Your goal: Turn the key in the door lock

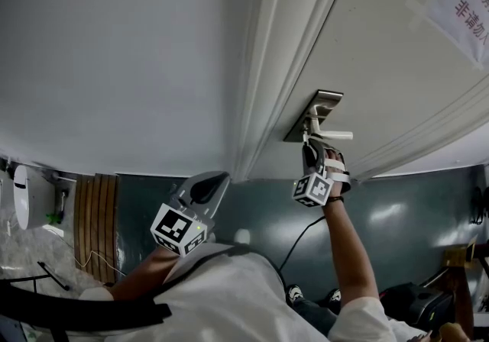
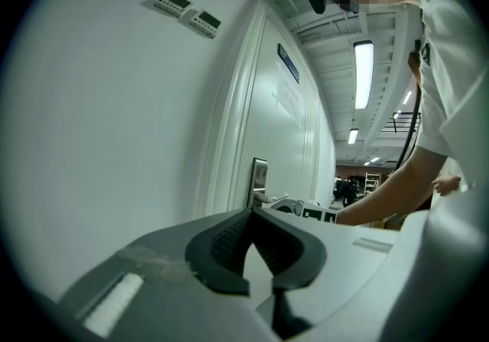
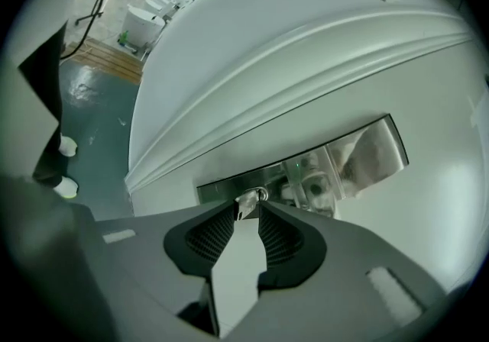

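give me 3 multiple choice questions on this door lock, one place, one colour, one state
1. Where is the key? A in a drawer B at the lock plate, between the jaw tips of the right gripper C on a table
2. What colour is the door? A white B red C black
3. The left gripper is: A shut, empty B wide open C shut on the key
Answers: B, the right gripper view shows it there; A, it is white; A, its jaws meet on nothing.

Key (image 3: 246,201) in lock plate (image 3: 367,157) on door (image 3: 447,207), between right hand-held gripper (image 3: 247,212) jaws.
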`<state>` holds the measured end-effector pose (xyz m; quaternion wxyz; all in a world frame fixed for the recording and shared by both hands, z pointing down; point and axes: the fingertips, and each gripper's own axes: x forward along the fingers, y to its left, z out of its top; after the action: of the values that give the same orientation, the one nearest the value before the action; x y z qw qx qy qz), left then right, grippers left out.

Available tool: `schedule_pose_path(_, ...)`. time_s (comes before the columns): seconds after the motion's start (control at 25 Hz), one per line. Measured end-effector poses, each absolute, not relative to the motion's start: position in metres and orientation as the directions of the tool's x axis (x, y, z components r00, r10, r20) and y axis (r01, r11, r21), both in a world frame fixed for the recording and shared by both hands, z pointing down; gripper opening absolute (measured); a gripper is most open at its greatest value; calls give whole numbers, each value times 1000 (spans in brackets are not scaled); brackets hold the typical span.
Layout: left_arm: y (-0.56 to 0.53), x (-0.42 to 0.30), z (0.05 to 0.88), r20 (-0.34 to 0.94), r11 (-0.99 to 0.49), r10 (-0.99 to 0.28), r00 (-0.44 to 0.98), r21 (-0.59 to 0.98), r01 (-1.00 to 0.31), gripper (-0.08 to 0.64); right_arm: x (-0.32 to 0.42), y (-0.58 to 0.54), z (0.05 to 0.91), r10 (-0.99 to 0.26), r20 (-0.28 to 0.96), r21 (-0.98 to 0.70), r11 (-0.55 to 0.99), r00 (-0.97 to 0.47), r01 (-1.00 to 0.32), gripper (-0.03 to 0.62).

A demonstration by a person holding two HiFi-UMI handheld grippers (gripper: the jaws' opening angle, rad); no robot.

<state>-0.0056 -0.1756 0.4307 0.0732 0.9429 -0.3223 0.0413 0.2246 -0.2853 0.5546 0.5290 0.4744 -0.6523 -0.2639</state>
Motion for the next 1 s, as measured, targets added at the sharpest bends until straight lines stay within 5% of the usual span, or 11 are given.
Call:
schedule_pose_path(0.2, -173, -3, 429, 119, -792, -589, 799, 113, -600, 3, 226, -268, 540, -909, 416, 724, 344, -21, -598, 100)
schedule_pose_path(0.48, -173, 4, 426, 106, -812, -562, 820, 117, -572, 3, 217, -228, 505, -938, 326, 344, 234, -117, -909, 85)
schedule_pose_path(1.0, -174, 18, 413, 71, -847, -514, 855, 115, -518, 3, 166, -150, 426, -980, 70, -157, 172, -185, -972, 9)
